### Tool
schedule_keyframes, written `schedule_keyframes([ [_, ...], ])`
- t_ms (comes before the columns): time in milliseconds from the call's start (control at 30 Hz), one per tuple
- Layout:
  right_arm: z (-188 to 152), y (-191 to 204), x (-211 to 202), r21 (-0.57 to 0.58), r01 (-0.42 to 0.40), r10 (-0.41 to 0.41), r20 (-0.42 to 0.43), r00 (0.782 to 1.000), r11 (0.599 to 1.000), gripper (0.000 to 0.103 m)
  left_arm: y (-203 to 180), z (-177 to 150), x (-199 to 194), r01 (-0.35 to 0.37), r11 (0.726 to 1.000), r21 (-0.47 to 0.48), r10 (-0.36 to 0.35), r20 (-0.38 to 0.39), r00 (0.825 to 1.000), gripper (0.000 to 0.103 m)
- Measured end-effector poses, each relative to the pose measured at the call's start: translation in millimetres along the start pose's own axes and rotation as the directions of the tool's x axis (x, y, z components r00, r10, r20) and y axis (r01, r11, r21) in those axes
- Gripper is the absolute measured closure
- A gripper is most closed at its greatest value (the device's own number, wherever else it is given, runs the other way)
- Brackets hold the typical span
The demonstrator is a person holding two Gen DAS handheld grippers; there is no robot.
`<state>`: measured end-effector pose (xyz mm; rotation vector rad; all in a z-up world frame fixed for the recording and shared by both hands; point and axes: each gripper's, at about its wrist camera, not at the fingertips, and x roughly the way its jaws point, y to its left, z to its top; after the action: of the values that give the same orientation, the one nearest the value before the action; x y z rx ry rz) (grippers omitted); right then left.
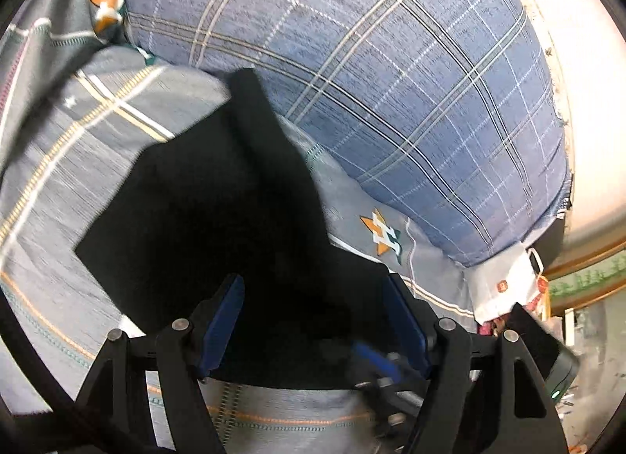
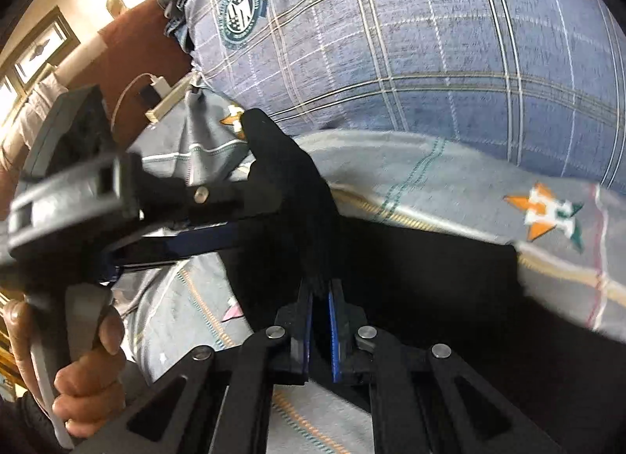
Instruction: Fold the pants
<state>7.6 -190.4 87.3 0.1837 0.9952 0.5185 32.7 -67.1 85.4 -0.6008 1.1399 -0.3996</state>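
Observation:
Black pants [image 1: 203, 200] lie on a grey plaid bedsheet [image 1: 70, 172], with a raised ridge of fabric running away from me. My left gripper [image 1: 315, 309] stands open, its blue pads [image 1: 223, 321] wide apart over the dark cloth and not pressing on it. In the right wrist view my right gripper [image 2: 321, 293] is shut on a pinched fold of the pants [image 2: 430, 278]. The left gripper [image 2: 242, 219] comes in from the left there, held by a hand [image 2: 90, 368], its fingers at the pants' left edge. The right gripper [image 1: 383, 368] shows as a blur low in the left wrist view.
A large blue plaid pillow [image 1: 391, 82] [image 2: 430, 43] lies just beyond the pants. The sheet [image 2: 430, 180] carries orange star logos. A brown headboard [image 2: 141, 55] with a white charger and cable [image 2: 156, 86] is at the left. A white cloth item [image 1: 504, 286] lies at the bed's right edge.

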Motion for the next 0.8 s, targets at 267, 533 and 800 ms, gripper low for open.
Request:
schedule_keyframes([
  [267, -11, 11, 6, -0.04, -0.009, 0.008, -0.028, 1.0, 0.999, 0.095, 32, 17, 5, -0.125, 0.986, -0.108, 0.13, 0.037, 0.991, 0.054],
  [533, -16, 32, -13, -0.134, 0.013, -0.012, 0.013, 1.0, 0.991, 0.095, 34, -1, -50, -0.122, 0.984, -0.133, 0.143, 0.164, 0.976, 0.09],
  [800, -36, 23, 29, -0.077, -0.015, 0.004, -0.131, 0.991, 0.997, 0.093, 75, -17, -6, -0.31, 0.926, -0.217, 0.316, -0.008, 0.949, 0.092],
])
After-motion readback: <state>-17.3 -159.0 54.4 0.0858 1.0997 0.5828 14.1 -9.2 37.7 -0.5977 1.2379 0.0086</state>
